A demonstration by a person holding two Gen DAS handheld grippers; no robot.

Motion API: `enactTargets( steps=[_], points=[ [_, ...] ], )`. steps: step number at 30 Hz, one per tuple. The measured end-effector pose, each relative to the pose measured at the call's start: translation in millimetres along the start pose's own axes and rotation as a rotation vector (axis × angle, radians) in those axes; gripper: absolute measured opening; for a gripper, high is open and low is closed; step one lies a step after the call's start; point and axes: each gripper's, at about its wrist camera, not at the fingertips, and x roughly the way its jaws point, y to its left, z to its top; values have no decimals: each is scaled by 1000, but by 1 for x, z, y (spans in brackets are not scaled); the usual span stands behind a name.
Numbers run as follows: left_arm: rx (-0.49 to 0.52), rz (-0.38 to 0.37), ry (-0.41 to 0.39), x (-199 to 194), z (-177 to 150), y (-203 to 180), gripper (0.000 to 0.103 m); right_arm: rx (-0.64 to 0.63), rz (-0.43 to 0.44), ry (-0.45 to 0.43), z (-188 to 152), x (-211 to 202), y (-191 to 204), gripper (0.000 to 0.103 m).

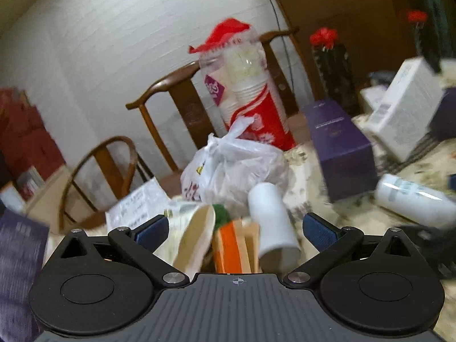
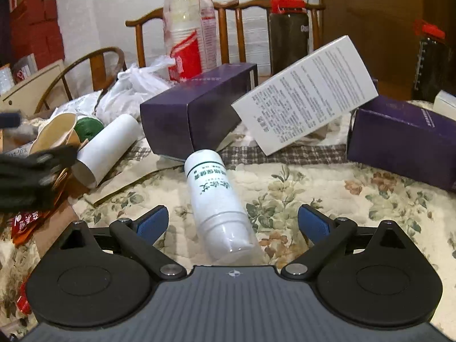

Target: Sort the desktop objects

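Note:
My left gripper [image 1: 235,228] is open over a heap of things: a white paper cup [image 1: 270,222] lying on its side, a tipped brown paper cup [image 1: 196,236] and an orange carton [image 1: 230,245]. In the right wrist view my right gripper [image 2: 232,222] is open with a white bottle [image 2: 219,205] lying on the floral cloth between its fingers, apart from both pads. The same white paper cup [image 2: 107,149] and brown cup [image 2: 54,136] lie at the left, where the left gripper's dark body [image 2: 31,179] shows blurred.
Purple boxes [image 2: 196,108] [image 2: 401,145] and a white printed box [image 2: 307,94] lie behind the bottle. A tied white plastic bag [image 1: 236,165], a tall sleeve of paper cups [image 1: 248,91] and wooden chairs [image 1: 173,102] stand at the back. Dark red-lidded jugs [image 2: 287,31] stand on the far right.

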Motion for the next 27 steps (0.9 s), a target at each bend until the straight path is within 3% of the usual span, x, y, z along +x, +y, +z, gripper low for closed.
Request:
enactTargets(
  steps=[2, 4, 11, 15, 17, 18, 20, 22, 23, 25, 26, 27],
  points=[
    [11, 24, 37, 21, 7, -5, 103, -10, -1, 0, 0, 0, 1, 98],
    [-12, -4, 84, 39, 10, -5, 103, -13, -5, -3, -1, -1, 1, 97],
    [83, 67, 101, 64, 2, -29, 103, -20, -1, -3, -2, -1, -1, 95],
    [-50, -56, 117, 70, -4, -19, 92, -36, 14, 8, -2, 1, 1, 102],
    [-168, -156, 127, 71, -8, -6, 72, -39, 11, 8, -2, 1, 2, 102],
    [-212, -202, 132, 71, -11, -1, 67, -37, 12, 6, -2, 1, 1, 101],
    [-229, -220, 124, 66, -16, 1, 55, -27, 12, -4, -2, 0, 0, 96],
    [-178, -210, 102, 58, -20, -5, 48, -19, -5, -23, -2, -2, -2, 76],
    [-156, -199, 92, 53, -22, -8, 46, -18, -7, -29, -2, -4, -3, 72],
    [-130, -183, 73, 45, -28, -13, 46, -7, 10, -38, -3, -7, -7, 47],
    [-127, -180, 67, 43, -31, -13, 45, -5, 13, -38, -3, -8, -8, 40],
    [-135, -186, 66, 41, -33, -12, 45, 3, 22, -34, -3, -9, -10, 40]
  ],
)
